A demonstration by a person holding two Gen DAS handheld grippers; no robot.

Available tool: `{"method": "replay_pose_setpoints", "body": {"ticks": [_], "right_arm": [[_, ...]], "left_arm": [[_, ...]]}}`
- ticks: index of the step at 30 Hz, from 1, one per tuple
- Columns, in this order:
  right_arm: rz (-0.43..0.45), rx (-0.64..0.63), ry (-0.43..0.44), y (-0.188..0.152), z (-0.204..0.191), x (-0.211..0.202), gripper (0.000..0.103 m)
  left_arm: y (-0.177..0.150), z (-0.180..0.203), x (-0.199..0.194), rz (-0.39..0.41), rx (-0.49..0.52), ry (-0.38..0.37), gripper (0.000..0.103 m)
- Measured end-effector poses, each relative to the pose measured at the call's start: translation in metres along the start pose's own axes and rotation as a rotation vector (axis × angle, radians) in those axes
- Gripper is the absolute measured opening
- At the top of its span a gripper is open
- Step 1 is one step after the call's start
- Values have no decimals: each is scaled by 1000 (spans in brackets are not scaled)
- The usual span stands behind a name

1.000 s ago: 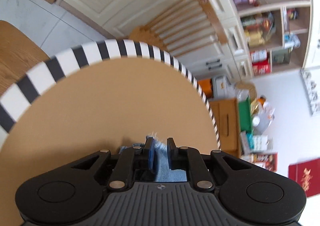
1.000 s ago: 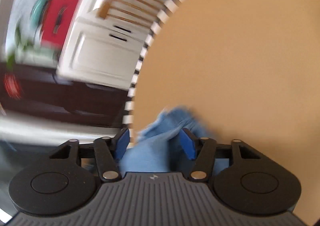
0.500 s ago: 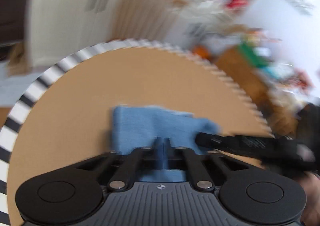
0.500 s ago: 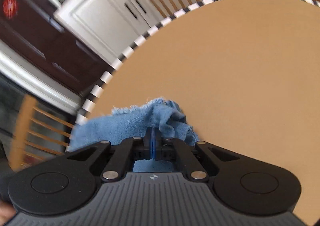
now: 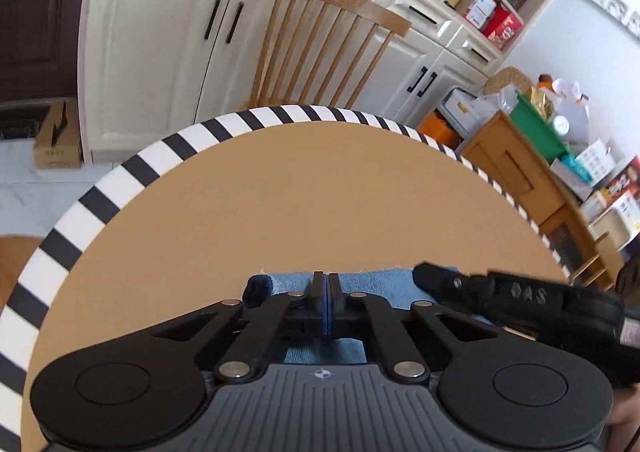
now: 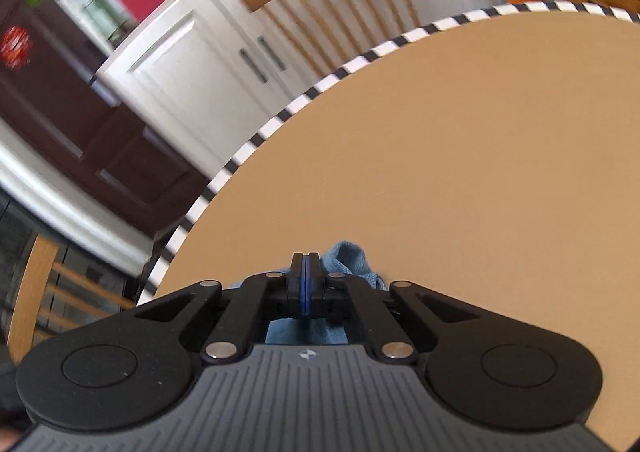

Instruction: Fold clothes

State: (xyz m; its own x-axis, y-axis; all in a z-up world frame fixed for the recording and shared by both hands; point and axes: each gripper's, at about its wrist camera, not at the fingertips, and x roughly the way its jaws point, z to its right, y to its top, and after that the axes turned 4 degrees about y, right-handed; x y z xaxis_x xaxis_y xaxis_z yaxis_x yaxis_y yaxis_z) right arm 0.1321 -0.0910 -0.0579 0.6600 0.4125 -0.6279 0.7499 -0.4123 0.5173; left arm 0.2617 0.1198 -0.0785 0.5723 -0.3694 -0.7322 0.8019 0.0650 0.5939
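Mid-fold by the look of it — blue cloth (image 5: 372,284) down on the tan round table (image 5: 280,188), at its near side, tucked right under both tools. Left gripper (image 5: 327,294) pressed together, blue pads meeting with no visible gap, cloth edge sitting at the tips and cloth showing beneath the linkage; looks like a pinch on that edge, though hard to be sure how much fabric is actually caught. Right gripper (image 6: 305,276) likewise pressed together, a bunched hump of blue cloth (image 6: 352,260) rising just beside the tips and more underneath. From the left wrist view, right gripper (image 5: 432,278) reaching in from the side, lying over the cloth.

Probably a two-point hold for carrying an edge over — or for smoothing a fold already laid. Next move calls for keeping both pinches level and even, so the fabric travels flat and the hump doesn't drag along.
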Motion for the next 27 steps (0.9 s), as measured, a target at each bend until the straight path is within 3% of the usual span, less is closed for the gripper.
{"method": "replay_pose_setpoints", "body": {"ticks": [5,7,8,9,13,16,18,20,23,25,26,27], "right_arm": [[42,54,46,5,2,-14,2],[95,-18,69,2,-11,-27,10],[101,-85,41,-4,-20,-44,11],[103,-145,25,-13,-27,-60,11],[82,-308,-38,-61,-49,-95,17],[33,-376,-153,-94,-46,-90,18],[28,-361,-186,-105,-40,-64,17],[83,-334,-177,-113,-33,-62,19],[112,-293,-183,-113,-37,-85,21],[131,-265,-186,-113,-39,-99,31],[140,-252,-188,-114,-41,-107,35],[150,-238,-190,-114,-42,-114,45]], "left_arm": [[17,3,0,-48,-33,-25,3],[28,1,-25,-45,-55,-78,15],[30,0,-42,-43,-47,-107,34],[26,2,-58,-44,-27,-133,42],[-31,16,-96,-88,109,-200,40],[-81,19,-88,-71,220,-109,30],[-93,10,-72,-78,180,-64,16],[-92,0,-66,-82,108,-49,7],[-83,-8,-77,-114,105,-66,7],[-78,-9,-97,-59,123,-75,26],[-77,-6,-104,-23,157,-77,45],[-79,-4,-103,-23,202,-64,48]]}}
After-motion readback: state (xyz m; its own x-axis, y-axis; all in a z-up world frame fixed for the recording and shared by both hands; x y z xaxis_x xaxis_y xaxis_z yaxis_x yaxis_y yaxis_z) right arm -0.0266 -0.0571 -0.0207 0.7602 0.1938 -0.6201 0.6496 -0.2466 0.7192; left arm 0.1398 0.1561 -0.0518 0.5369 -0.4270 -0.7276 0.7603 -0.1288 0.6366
